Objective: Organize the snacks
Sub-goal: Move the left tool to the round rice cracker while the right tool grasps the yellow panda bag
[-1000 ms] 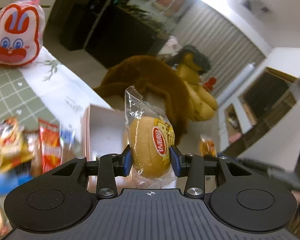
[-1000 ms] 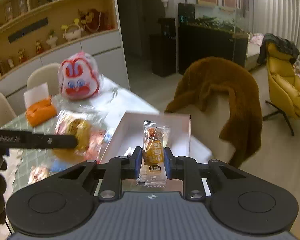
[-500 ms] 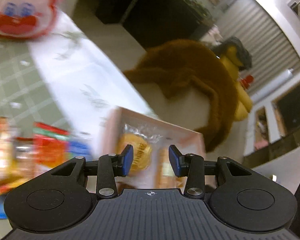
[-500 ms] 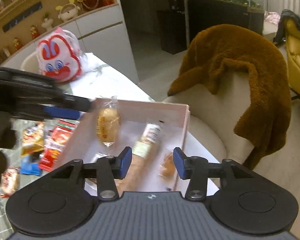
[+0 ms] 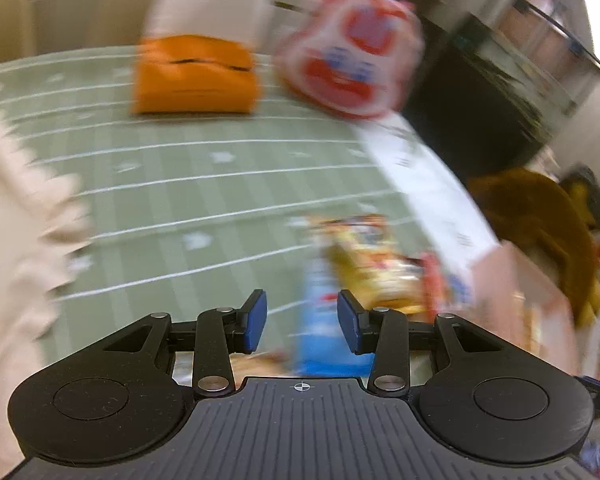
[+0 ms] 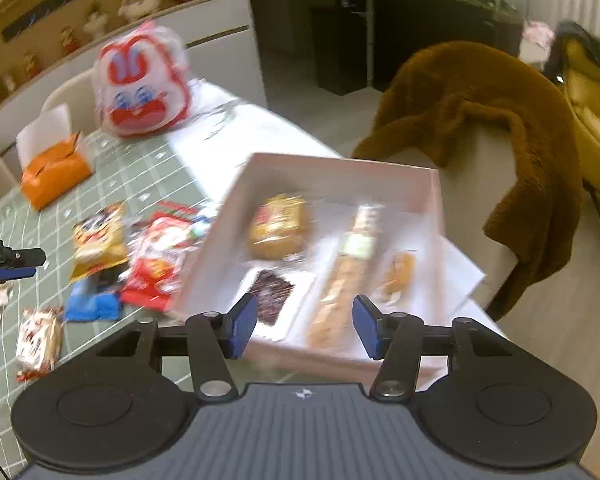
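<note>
1. While both views were smeared by motion, the tools read clearly: left gripper (image 5: 302, 326) had its jaws apart with nothing between them, over the green checked tablecloth (image 5: 188, 184); right gripper (image 6: 305, 326) had its jaws opening, nothing pinched, above the pink box (image 6: 340, 168).
2. Box already held a bun pack (image 6: 278, 226), a dark square packet (image 6: 272, 292), a long biscuit sleeve (image 6: 346, 276) and a small wrapped cake (image 6: 398, 276).
3. Loose snacks lay on the cloth just left of the box: yellow chip bag (image 6: 100, 240), red packets (image 6: 160, 264), blue packet (image 6: 92, 304), one small packet (image 6: 38, 342) apart, nearer the camera.
4. Handling, my read: light, air-filled film bags, crinkly and slick, contents crushable. Pinch across the flat middle or a sealed end, gently.
5. Writing: none legible; print blurred. Only the rabbit face on the big bag (image 6: 142, 88) was recognisable.
6. Orange tissue pack (image 6: 54, 172) isn't a snack.
</note>
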Available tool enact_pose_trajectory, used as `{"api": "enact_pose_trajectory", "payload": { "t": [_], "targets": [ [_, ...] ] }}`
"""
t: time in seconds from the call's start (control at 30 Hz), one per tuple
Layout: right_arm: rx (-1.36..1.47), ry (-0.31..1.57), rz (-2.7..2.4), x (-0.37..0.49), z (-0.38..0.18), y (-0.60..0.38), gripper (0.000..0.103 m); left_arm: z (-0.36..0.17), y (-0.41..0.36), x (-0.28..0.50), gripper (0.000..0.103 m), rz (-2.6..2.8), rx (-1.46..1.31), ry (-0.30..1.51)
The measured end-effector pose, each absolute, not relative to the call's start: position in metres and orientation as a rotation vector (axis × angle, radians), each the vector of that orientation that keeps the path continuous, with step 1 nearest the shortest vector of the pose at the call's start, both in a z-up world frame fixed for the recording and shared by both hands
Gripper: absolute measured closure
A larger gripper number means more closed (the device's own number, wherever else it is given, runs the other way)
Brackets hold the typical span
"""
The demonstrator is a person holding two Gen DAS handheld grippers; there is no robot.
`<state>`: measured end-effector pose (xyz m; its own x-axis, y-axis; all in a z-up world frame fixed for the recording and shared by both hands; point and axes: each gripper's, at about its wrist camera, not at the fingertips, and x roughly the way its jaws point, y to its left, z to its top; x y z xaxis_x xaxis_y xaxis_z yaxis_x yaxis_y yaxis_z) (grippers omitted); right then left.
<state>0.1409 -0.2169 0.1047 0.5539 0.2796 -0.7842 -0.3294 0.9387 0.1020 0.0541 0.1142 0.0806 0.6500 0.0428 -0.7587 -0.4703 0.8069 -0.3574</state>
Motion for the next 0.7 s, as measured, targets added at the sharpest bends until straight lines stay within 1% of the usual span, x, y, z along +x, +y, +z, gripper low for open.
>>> {"api": "enact_pose_trajectory", "payload": {
  "t": [0.13, 0.27, 0.4, 0.53, 0.7],
  "targets": [
    [-0.043, 0.95, 0.413, 0.134, 0.114, -0.176, 0.05, 0.06, 0.129, 0.029, 0.059, 0.346, -0.649, 0.812],
    [-0.074, 0.946, 0.459, 0.135, 0.124, -0.142, 0.049, 0.045, 0.12, 0.024, 0.059, 0.268, -0.664, 0.817],
    [-0.11, 0.946, 0.528, 0.143, 0.132, -0.107, 0.041, 0.043, 0.099, 0.026, 0.059, 0.171, -0.624, 0.831],
    [-0.157, 0.982, 0.575, 0.159, 0.125, -0.067, 0.041, 0.046, 0.086, 0.02, 0.059, 0.132, -0.612, 0.843],
    [-0.195, 1.025, 0.633, 0.18, 0.101, -0.026, 0.041, 0.057, 0.094, 0.004, 0.059, 0.177, -0.615, 0.837]
  ]
}}
